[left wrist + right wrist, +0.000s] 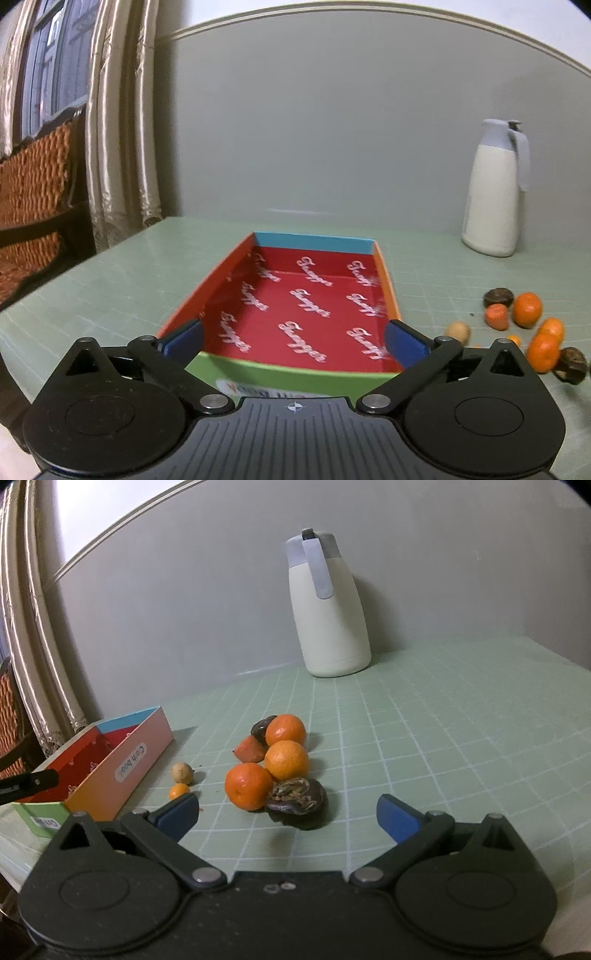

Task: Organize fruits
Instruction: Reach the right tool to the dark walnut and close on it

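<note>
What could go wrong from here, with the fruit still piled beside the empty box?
1. The three oranges touch each other and a split dark fruit; closing the open right gripper on one may roll the others across the table.
2. That fruit's broken shell could be crushed.
3. The open left gripper straddles the box's near wall and could shove it.

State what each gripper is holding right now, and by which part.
Nothing is held. The left gripper stands open over the empty box; the right gripper is open, short of the fruit pile.
</note>
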The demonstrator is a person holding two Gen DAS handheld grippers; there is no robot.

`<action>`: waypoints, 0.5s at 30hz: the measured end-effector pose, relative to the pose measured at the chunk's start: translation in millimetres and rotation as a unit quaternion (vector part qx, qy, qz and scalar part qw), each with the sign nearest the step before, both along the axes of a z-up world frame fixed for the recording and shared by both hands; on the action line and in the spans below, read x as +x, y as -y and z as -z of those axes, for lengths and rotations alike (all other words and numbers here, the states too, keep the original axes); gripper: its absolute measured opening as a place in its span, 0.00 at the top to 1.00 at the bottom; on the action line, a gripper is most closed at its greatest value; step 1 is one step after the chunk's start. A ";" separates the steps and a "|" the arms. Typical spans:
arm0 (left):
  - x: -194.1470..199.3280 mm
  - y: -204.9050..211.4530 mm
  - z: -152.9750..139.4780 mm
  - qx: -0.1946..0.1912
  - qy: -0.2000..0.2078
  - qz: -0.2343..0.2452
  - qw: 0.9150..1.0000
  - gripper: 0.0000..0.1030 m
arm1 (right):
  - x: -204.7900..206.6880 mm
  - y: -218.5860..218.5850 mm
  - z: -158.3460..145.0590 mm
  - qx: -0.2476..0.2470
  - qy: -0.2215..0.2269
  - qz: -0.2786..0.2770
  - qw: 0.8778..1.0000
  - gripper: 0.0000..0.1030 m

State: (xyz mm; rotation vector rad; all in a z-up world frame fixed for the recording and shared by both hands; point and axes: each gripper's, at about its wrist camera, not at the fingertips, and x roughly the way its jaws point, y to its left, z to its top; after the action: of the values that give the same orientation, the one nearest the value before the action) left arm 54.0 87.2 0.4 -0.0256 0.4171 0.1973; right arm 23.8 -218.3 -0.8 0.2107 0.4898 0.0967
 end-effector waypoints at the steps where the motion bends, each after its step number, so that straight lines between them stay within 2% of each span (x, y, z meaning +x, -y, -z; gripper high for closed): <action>1: -0.3 0.0 1.5 -0.005 -0.003 0.003 1.000 0.00 | 0.0 0.6 -0.3 -0.002 -0.002 -0.001 1.000 0.00; 6: -0.9 -0.4 4.6 -0.013 -0.005 0.007 1.000 0.00 | 3.6 4.3 -2.0 0.007 -0.009 -0.007 1.000 0.03; 11: -1.2 -3.4 4.9 -0.023 -0.003 0.006 1.000 0.00 | 16.7 -3.0 -11.6 -0.042 -0.006 -0.026 0.999 0.05; 14: 0.3 -4.4 6.0 -0.023 -0.005 0.001 1.000 0.00 | 28.4 -2.1 -13.7 -0.047 -0.015 -0.033 0.998 0.15; 15: 0.3 -4.8 6.3 -0.023 -0.005 0.001 1.000 0.00 | 30.9 -1.1 -12.9 -0.046 -0.017 -0.033 0.998 0.22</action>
State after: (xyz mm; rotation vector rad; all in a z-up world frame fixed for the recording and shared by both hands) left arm 54.3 92.0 -6.0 -0.0700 0.4320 0.1863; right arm 54.7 -217.2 12.1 0.1057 0.5338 0.1353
